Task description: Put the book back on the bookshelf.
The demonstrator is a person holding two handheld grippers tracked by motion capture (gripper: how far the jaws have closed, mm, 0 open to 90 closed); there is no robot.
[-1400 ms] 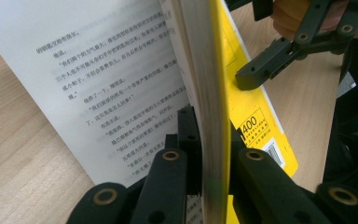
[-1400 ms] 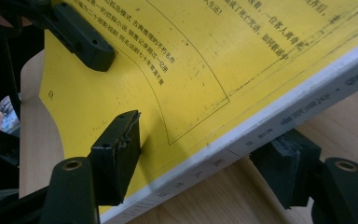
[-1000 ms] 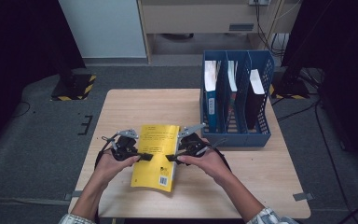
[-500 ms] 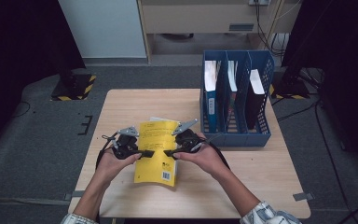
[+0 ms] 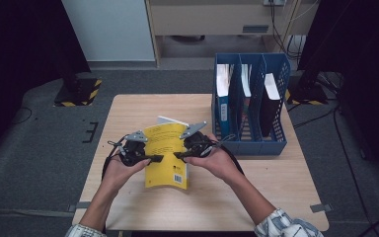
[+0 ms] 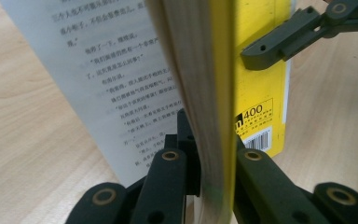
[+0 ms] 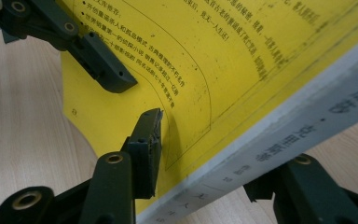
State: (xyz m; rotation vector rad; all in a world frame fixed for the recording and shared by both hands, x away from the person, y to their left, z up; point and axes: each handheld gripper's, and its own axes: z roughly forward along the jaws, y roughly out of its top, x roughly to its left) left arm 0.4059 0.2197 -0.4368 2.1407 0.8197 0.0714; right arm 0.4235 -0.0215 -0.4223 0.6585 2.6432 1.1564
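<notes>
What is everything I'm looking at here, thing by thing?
Table: one, light wood, centre of the room.
Yellow book: one, yellow cover with a pale spine, lifted above the table's near middle, clamped from both sides.
File rack: one, blue, three slots, on the table's right side.
Books in the rack: three, standing upright, one per slot; one blue, one too hidden to tell, one black.
Floor: grey carpet around the table.
Striped base: one, black and yellow, on the floor left of the table.
Left tool: one, black, shut on the book's left edge.
Right tool: one, black, its jaws have just been closing across the book's spine edge.
Sleeve: checked, at the bottom.
</notes>
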